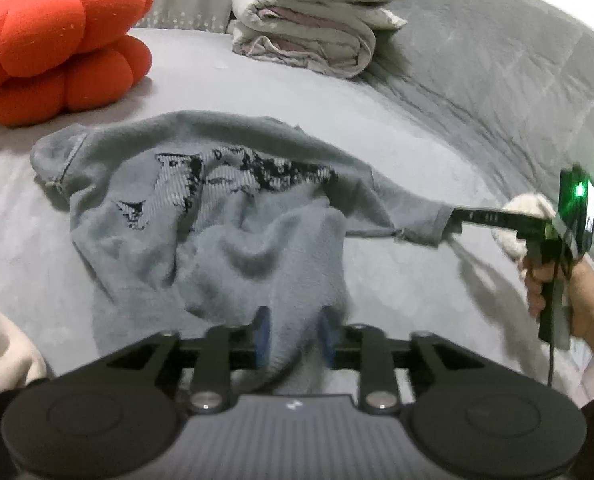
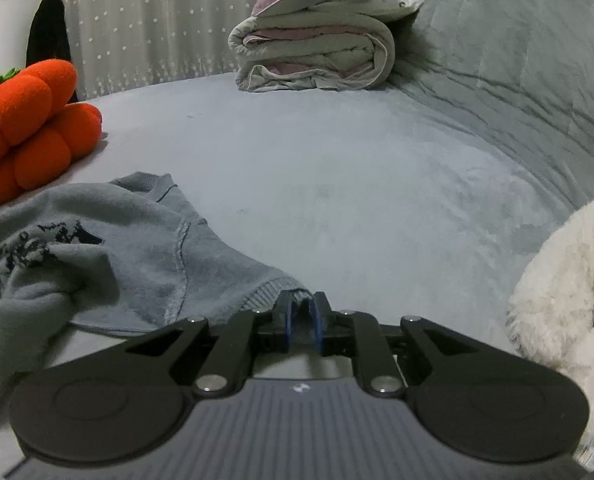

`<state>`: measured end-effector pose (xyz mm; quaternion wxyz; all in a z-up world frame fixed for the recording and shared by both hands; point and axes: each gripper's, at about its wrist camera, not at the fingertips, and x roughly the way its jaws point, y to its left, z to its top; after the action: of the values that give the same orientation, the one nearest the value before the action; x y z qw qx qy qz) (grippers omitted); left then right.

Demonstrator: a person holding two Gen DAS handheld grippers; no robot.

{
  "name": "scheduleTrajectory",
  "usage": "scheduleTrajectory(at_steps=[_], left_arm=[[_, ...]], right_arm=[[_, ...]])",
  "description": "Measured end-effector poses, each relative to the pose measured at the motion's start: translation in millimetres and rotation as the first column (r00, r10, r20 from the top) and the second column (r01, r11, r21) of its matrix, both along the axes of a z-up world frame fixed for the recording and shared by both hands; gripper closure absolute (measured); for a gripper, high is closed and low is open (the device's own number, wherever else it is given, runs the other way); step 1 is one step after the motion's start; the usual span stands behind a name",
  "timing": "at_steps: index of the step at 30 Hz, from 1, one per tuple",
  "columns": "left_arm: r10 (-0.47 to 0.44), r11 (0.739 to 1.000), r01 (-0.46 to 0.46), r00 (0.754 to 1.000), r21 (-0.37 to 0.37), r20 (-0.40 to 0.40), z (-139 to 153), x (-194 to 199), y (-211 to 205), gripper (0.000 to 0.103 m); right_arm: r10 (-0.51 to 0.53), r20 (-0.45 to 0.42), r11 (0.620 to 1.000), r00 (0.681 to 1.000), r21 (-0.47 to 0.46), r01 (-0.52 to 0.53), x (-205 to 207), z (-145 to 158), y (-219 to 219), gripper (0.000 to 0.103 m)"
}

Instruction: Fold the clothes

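Note:
A grey-blue sweater [image 1: 201, 216] with a black knitted pattern lies rumpled on the bed, chest side up. Its lower part is bunched between the blue pads of my left gripper [image 1: 293, 332], which is shut on that fabric. In the left wrist view my right gripper [image 1: 455, 220] reaches in from the right and pinches the cuff of the stretched-out sleeve [image 1: 413, 212]. In the right wrist view the right gripper [image 2: 301, 320] is shut on the ribbed cuff [image 2: 273, 292], and the sweater [image 2: 109, 232] spreads to the left.
An orange pumpkin-shaped cushion [image 1: 57, 44] sits at the back left. A folded quilt [image 1: 309, 36] with a purple pillow on top lies at the back. A white fluffy item [image 2: 569, 292] lies at the right. A grey sheet [image 2: 357, 168] covers the bed.

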<state>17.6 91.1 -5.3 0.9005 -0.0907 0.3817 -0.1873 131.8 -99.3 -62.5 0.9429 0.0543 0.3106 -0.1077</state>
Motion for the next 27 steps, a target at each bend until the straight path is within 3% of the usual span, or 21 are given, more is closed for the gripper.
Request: scheduleTrajectory(at_steps=[3, 8, 15, 21, 27], left_arm=[[0.033, 0.999, -0.033, 0.999, -0.017, 0.010, 4, 3, 5, 0.050], [0.135, 0.991, -0.136, 0.990, -0.012, -0.029, 2, 16, 19, 0.039], [0.266, 0.964, -0.267, 0.955, 0.010, -0.127, -6, 36, 41, 0.036], [0.330, 0.939, -0.343, 0.919, -0.026, -0.216, -19, 50, 53, 0.036], [0.338, 0.927, -0.369, 0.900, -0.066, -0.274, -31, 59, 53, 0.036]], right_arm=[[-0.008, 0.006, 1.000, 1.000, 0.030, 0.007, -3, 3, 1, 0.047], [0.008, 0.028, 0.999, 1.000, 0.053, -0.010, -4, 11, 8, 0.046], [0.032, 0.021, 0.984, 0.999, 0.175, -0.035, 1, 14, 15, 0.046], [0.042, 0.013, 0.969, 0.999, 0.244, -0.044, 6, 16, 24, 0.045], [0.063, -0.011, 0.951, 0.998, 0.304, -0.056, 10, 13, 31, 0.043]])
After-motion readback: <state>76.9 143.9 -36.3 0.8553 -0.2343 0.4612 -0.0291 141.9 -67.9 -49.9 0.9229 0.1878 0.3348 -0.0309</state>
